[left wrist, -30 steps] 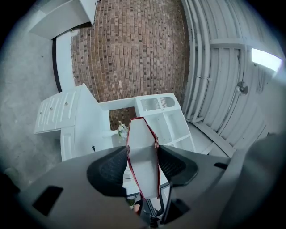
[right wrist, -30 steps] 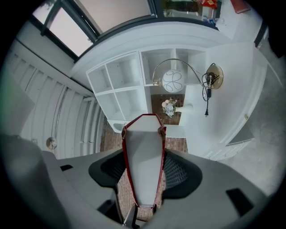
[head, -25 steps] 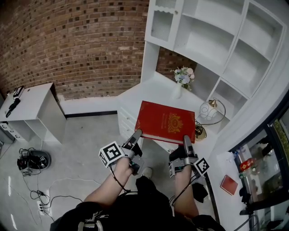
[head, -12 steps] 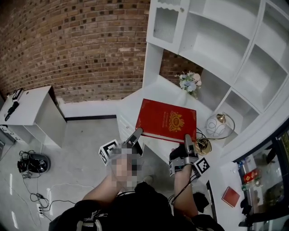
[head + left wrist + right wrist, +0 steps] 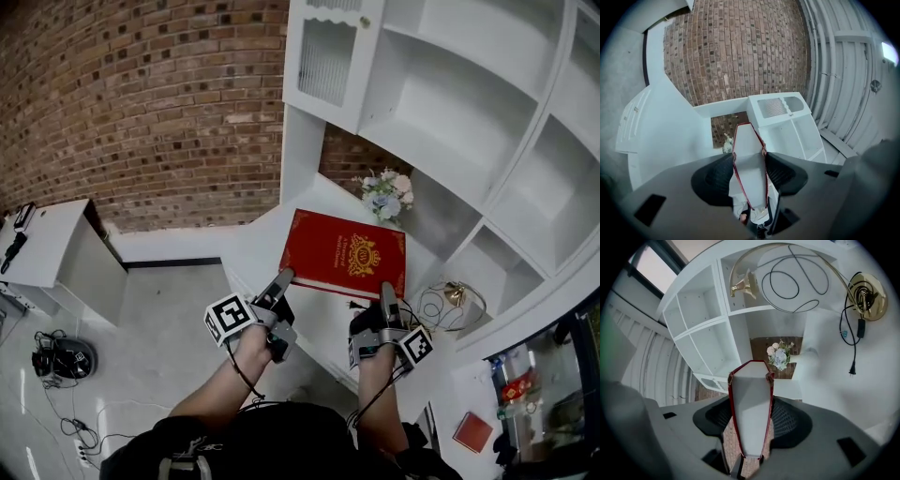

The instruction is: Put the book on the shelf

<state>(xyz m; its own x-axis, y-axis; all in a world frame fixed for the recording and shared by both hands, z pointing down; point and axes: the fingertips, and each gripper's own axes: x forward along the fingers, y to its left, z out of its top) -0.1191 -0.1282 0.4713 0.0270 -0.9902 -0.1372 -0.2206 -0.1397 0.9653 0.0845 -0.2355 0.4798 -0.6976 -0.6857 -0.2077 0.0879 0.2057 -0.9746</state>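
Change since a second ago: we see the book point(image 5: 345, 255) carried closer to the shelf unit point(image 5: 450, 103), which now fills more of the head view; the flowers point(image 5: 382, 195) now sit just past the book's far edge, and the lamp point(image 5: 452, 298) has slid to its lower right
Grip since then: unchanged, we still find both tools clamped on the book
Left tool point(image 5: 282, 278): pinching the book's near left corner, pads pressed on both covers with the white page edge between them
Right tool point(image 5: 385, 289): pinching the near right corner the same way
Book's place: held flat in the air, cover up, above the white tabletop point(image 5: 251, 246) and in front of the shelf unit, not yet in a compartment
Books: we count one in the tools, red with a gold crest
Tools: two
Flowers: one bunch
Lamps: one, gold, with a black cord
Shelf units: one, white, with several open compartments
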